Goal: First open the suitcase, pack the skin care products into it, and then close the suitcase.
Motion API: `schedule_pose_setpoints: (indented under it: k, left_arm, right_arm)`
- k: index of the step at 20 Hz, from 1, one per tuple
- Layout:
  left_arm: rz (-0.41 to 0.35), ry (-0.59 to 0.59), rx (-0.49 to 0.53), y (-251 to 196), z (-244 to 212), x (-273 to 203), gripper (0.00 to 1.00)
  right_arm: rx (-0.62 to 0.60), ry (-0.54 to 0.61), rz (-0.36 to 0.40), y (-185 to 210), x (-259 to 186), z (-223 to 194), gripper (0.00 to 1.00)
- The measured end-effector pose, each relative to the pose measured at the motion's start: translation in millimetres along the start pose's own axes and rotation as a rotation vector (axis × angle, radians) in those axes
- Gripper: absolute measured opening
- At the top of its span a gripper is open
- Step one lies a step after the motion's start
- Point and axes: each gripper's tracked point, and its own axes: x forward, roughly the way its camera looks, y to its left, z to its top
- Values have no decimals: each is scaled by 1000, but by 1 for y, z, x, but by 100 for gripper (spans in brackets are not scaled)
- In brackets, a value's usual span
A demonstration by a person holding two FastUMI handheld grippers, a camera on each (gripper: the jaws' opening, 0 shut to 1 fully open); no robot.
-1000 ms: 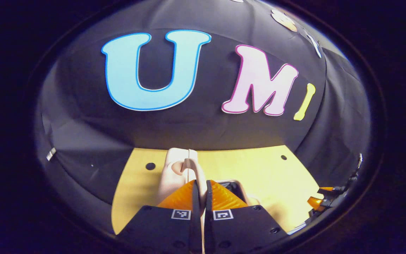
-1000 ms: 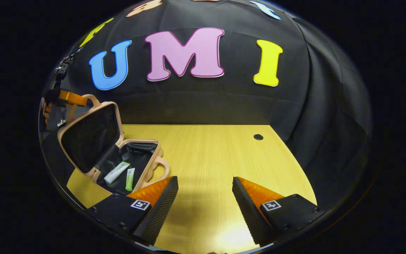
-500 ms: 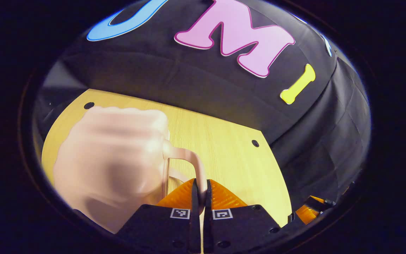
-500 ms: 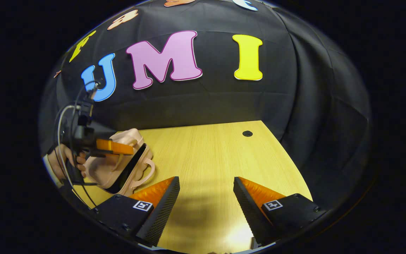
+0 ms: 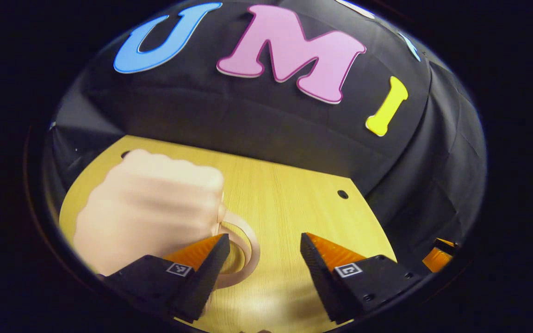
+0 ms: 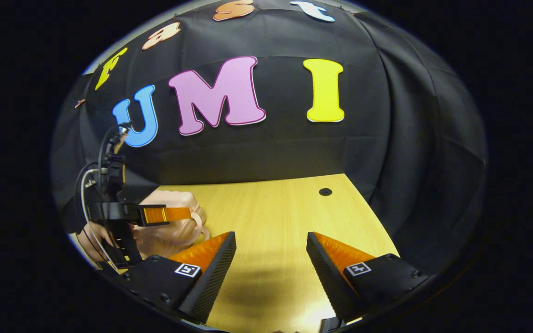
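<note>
Suitcase lies shut on the yellow bench, pink and soft-looking, at about 9 o'clock in the left gripper view. Its lid is down flat on the base, and the two round handles sit one on top of the other at the edge that faces the camera. No skin care products can be seen on the bench, so they look to be packed inside.

The left claw has its two fingers wide apart with nothing between them. One finger is just beside the handles, maybe touching them, but it is hard to tell. In the right gripper view that same claw pokes out over the suitcase at 9 o'clock, with a hand holding it from behind.

The right claw is also spread wide and holds nothing. It hangs over the bare bench, well apart from the suitcase.

This looks like the last step: the lid is closed and let go. What is left, I think, is to check that the lid sits all the way down. If it has popped up a bit, a soft push on top would fix it. After that both claws can pull away
</note>
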Motion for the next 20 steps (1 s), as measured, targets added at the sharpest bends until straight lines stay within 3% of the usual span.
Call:
schedule_pose_setpoints:
  k: [1,7,10,13,20]
  left_arm:
    - [5,-62,28,-4,18,-19,98]
    - [78,-371,193,-8,102,-152,96]
    - [49,-456,162,-9,99,-202,96]
    - [79,-514,145,11,87,-234,96]
    - [128,-525,141,36,41,-255,96]
  right_arm:
    - [-7,-14,7,6,-5,6,97]
    - [-36,-105,49,57,-44,52,97]
    - [-23,-194,63,82,-71,76,97]
    - [-18,-273,63,98,-91,84,97]
    - [-59,-233,41,124,-102,32,97]
